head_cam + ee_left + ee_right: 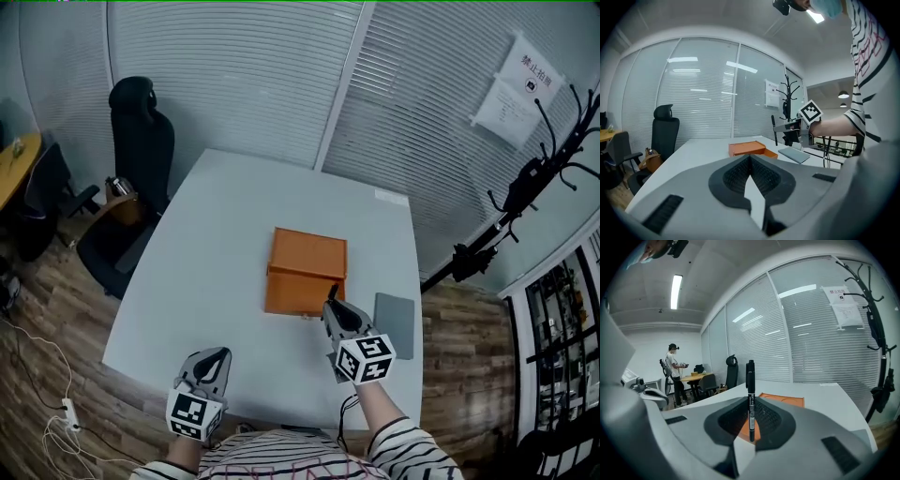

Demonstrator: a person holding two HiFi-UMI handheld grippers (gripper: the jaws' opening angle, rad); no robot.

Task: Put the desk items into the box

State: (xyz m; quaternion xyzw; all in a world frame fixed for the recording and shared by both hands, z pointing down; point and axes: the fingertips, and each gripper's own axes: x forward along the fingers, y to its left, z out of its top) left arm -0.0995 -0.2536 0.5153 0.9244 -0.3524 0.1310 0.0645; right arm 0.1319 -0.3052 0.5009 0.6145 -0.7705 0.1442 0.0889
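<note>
An orange box lies in the middle of the white table, its near part lower than the flat far part. A thin black pen stands upright between the jaws of my right gripper, which is shut on it. In the head view my right gripper hovers at the box's near right corner. A flat grey pad lies just to its right. My left gripper is shut and holds nothing, low over the table's front edge; from there I see the orange box and the grey pad.
A black office chair and a wooden seat with a bag stand off the table's left side. A black coat stand leans at the right. White cables lie on the wooden floor. A person stands by a far desk.
</note>
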